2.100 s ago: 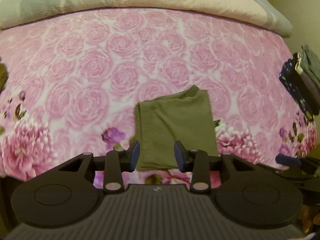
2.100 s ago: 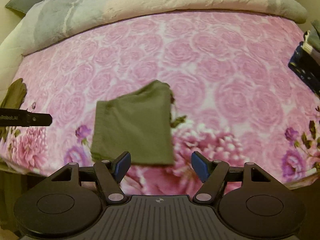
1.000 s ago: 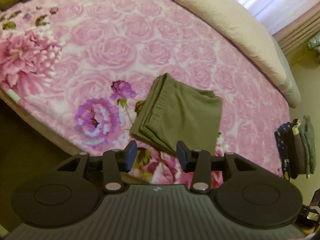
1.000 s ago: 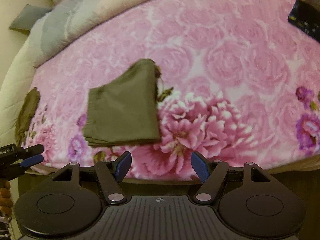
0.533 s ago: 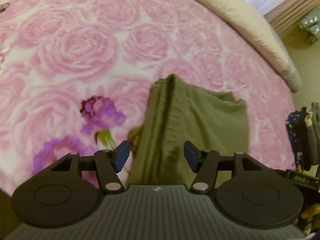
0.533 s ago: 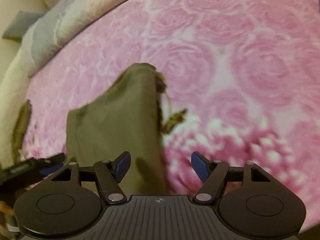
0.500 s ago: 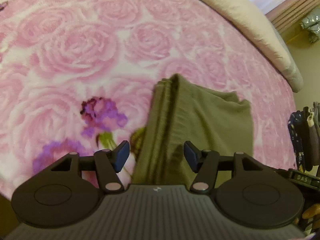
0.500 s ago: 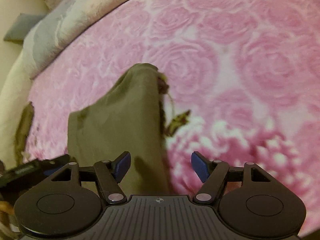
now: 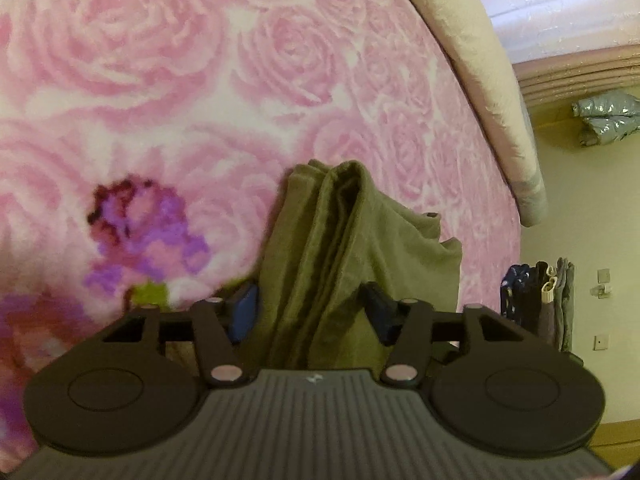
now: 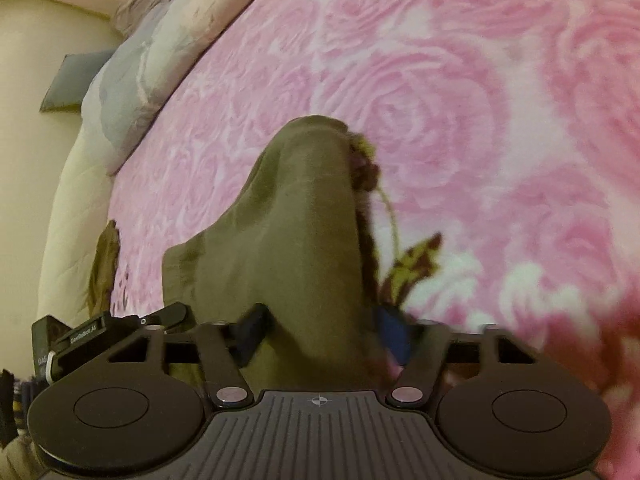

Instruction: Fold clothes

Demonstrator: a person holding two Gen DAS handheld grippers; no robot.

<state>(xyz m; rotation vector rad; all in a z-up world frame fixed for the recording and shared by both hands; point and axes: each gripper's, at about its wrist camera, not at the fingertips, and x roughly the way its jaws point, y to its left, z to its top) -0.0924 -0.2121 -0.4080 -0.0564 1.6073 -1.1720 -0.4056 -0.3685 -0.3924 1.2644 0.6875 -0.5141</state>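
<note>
A folded olive-green garment [image 9: 360, 240] lies on the pink rose blanket [image 9: 160, 60]. Its near end is bunched into a raised ridge between the pads of my left gripper [image 9: 311, 314]. The jaws are closing and press on the stacked layers. In the right wrist view the same garment [image 10: 296, 220] humps up from the blanket [image 10: 500, 80]. My right gripper [image 10: 322, 338] is closing on the other near corner, and cloth fills the gap between its pads. The left gripper's body [image 10: 108, 332] shows close by at the garment's left.
A beige and grey duvet [image 9: 480, 80] is heaped along the far side of the bed. A pile of dark clothes [image 9: 536, 304] sits past the bed's right edge. Another olive cloth [image 10: 104, 264] lies at the bed's left side, below a grey pillow [image 10: 76, 80].
Both grippers have come down and in onto the garment's near edge. Their jaws have narrowed, and the flat cloth now stands up in a ridge between the pads.
</note>
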